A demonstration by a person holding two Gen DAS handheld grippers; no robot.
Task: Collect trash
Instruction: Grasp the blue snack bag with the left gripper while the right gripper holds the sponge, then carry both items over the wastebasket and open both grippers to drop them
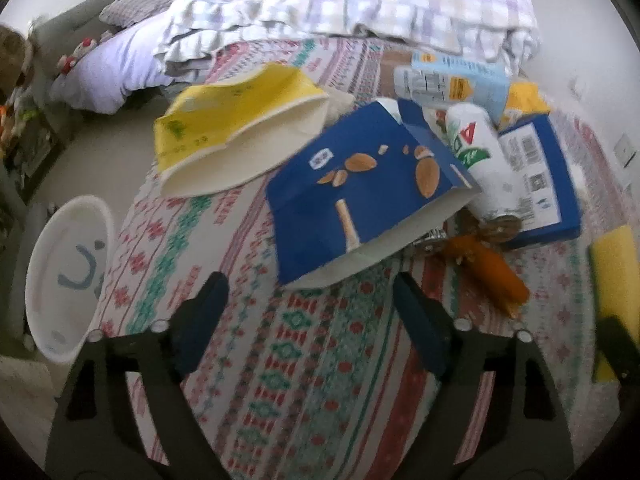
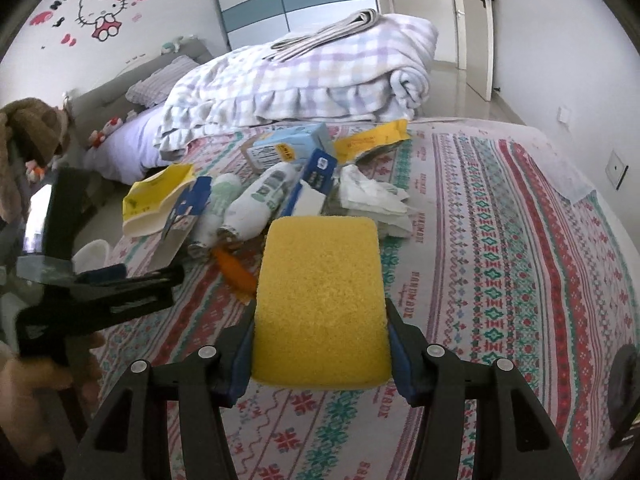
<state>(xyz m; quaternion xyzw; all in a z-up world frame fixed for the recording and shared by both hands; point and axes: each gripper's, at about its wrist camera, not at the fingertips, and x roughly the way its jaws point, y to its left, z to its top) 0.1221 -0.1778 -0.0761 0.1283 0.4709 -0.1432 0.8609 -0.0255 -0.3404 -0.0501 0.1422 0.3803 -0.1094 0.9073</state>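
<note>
Now the left gripper (image 1: pixel 308 300) is wide open with nothing in it, just before the flat blue cardboard box (image 1: pixel 360 196) lying on the patterned bed cover (image 1: pixel 280 380). Slide one finger under its near edge, then squeeze. The right gripper (image 2: pixel 320 344) is hugging a yellow sponge (image 2: pixel 320 300).

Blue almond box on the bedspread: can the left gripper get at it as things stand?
Probably yes. The left gripper is open and empty, and the blue almond box lies just ahead of its fingertips, its near edge exposed. Only bare bedspread lies between; the white bottle rests beyond the box.
</note>
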